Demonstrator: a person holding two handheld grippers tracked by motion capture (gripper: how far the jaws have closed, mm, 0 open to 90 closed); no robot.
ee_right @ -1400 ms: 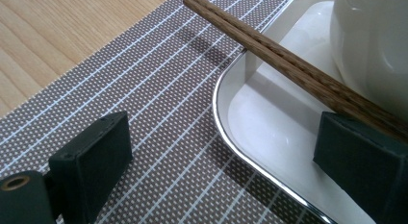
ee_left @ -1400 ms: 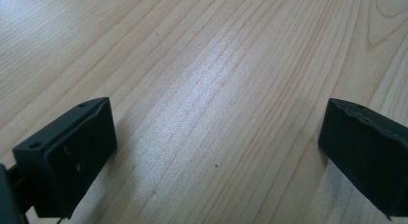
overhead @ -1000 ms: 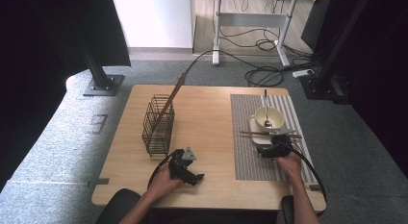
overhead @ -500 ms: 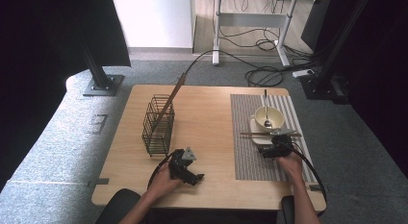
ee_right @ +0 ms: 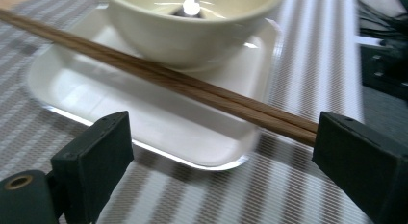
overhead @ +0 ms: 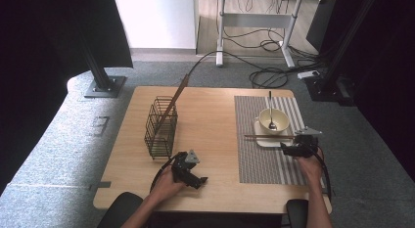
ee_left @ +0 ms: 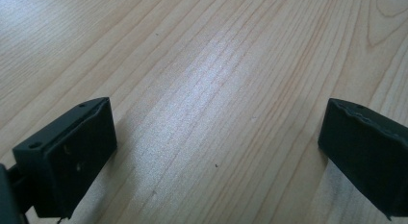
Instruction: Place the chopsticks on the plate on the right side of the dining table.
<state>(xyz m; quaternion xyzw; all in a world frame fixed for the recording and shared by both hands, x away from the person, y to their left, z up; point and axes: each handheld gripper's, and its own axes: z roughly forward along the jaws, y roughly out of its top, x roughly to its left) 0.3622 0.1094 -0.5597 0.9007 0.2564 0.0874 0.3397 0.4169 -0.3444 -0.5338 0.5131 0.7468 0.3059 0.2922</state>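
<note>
- Here, a pair of long brown wooden chopsticks (overhead: 268, 137) lies flat across the near rim of a white, glossy, rounded-corner square plate (overhead: 262, 139), on the right half of the pale wood-grain tabletop (overhead: 210, 115).
- The plate sits on a grey-and-white striped woven placemat (overhead: 259, 164) that runs along the tabletop's right edge; its weave shows as a fine ribbed texture in the right gripper view.
- A cream, smooth ceramic bowl (overhead: 272, 119) stands on the plate, with a dark-handled spoon (overhead: 270, 110) resting in it, the handle pointing toward the far edge.
- The right gripper (ee_right: 219, 156) is low over the placemat at the plate's near right corner, the hand (overhead: 309, 164) behind it; its black jaws stand wide apart and hold nothing, and the chopstick ends reach the right-hand jaw, though touching or just short I cannot tell.
- The left gripper (ee_left: 216, 147) rests near the tabletop's near edge, left of centre, jaws wide open over bare wood, empty.
- A dark wire basket (overhead: 160, 127), a tall box-shaped grid, stands toward the left edge, with a brown stick (overhead: 174, 98) leaning out of it.
- The bowl's rim is cut off at the top of the right gripper view.
</note>
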